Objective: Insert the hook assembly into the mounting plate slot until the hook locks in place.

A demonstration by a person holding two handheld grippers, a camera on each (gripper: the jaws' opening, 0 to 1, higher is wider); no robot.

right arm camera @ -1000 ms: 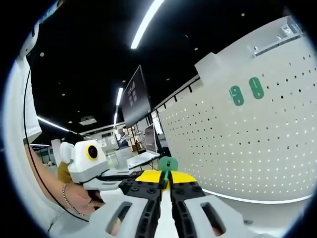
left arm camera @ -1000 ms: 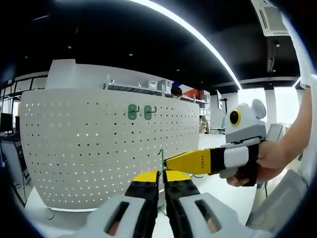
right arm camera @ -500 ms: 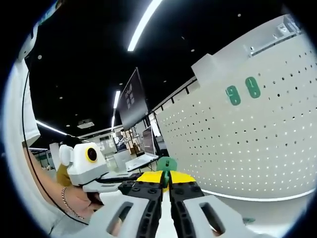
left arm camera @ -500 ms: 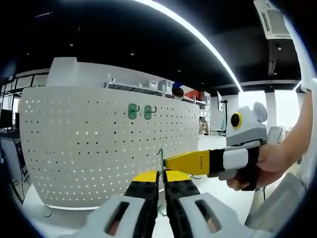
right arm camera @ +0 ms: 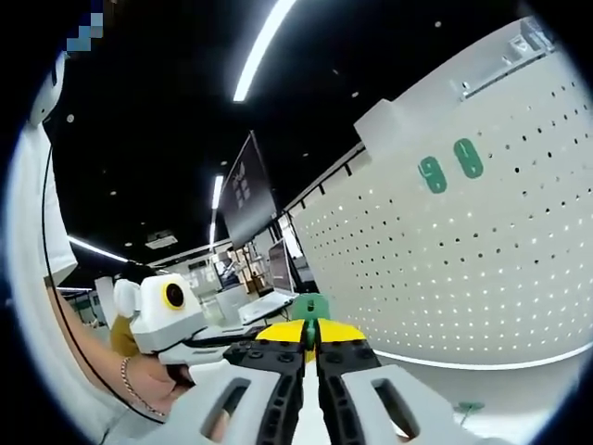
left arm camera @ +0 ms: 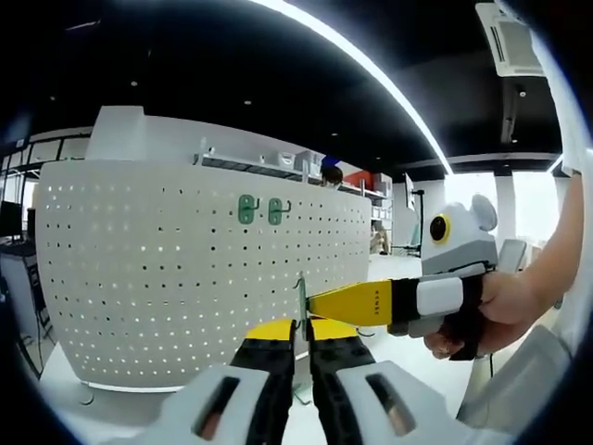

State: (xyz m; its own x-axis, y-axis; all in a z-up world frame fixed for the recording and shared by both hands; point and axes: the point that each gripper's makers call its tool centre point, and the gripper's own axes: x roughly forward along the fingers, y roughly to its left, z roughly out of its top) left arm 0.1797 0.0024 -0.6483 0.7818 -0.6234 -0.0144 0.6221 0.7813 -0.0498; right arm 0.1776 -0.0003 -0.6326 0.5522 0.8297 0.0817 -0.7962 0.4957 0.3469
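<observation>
Nearest to me, my right gripper [right arm camera: 309,345] had its jaws closed on the green hook assembly [right arm camera: 310,307], which stood up just past the yellow tips; in the left gripper view that same gripper [left arm camera: 310,303] came in from the right, held in a hand [left arm camera: 482,311], with the thin green piece [left arm camera: 300,298] edge-on at its tip. My left gripper [left arm camera: 302,336] had its jaws drawn together, and I could not tell whether anything sat between them. Beyond both stood the white perforated mounting plate [left arm camera: 204,278], well apart from the hook, with two green hooks [left arm camera: 260,210] already seated high on it and a small shelf [left arm camera: 250,165] along its top edge. I judged the risks to be these: the grip was on a thin edge, so the piece could twist as it met a slot; approaching at a slant could jam it short of locking; and pressing hard could rock the freestanding plate [right arm camera: 482,269].
</observation>
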